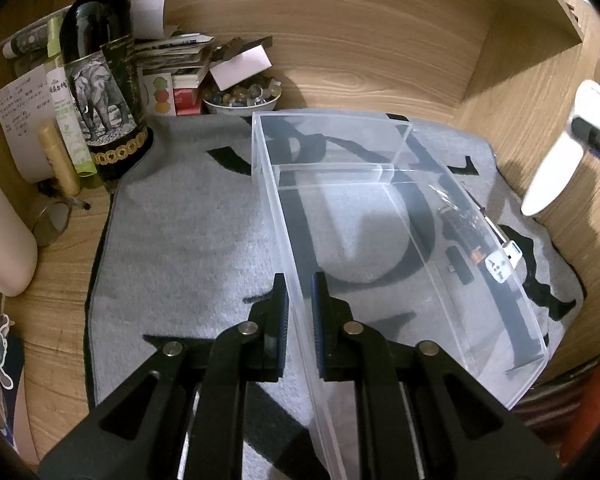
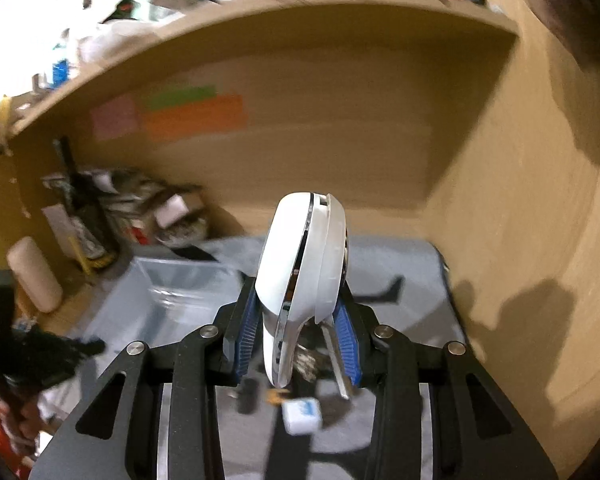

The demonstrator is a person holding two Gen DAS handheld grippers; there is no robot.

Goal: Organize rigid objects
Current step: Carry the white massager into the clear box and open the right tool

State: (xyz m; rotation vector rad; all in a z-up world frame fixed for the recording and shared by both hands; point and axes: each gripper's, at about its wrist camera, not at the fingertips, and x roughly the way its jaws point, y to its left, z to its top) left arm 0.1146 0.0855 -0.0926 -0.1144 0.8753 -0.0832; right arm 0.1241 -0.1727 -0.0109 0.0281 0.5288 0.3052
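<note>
Left wrist view shows the left claw point(image 1: 300, 292) clamped on the near wall of a clear plastic box point(image 1: 380, 216), which sits on a grey mat point(image 1: 180, 240) on the wooden table point(image 1: 380, 60). At two o'clock a white device point(image 1: 560, 160) hangs above the mat in the right claw point(image 1: 592, 140). A dark bottle point(image 1: 100, 80) stands at ten o'clock, a bowl of marbles point(image 1: 240, 98) at eleven. Right wrist view shows the right claw point(image 2: 300, 320) gripping the white device point(image 2: 300, 264) between its blue pads point(image 2: 250, 332), lifted clear of the mat point(image 2: 400, 264). A small white adapter point(image 2: 302, 416) lies on the mat at six o'clock, and the clear box point(image 2: 172, 292) sits at nine.
</note>
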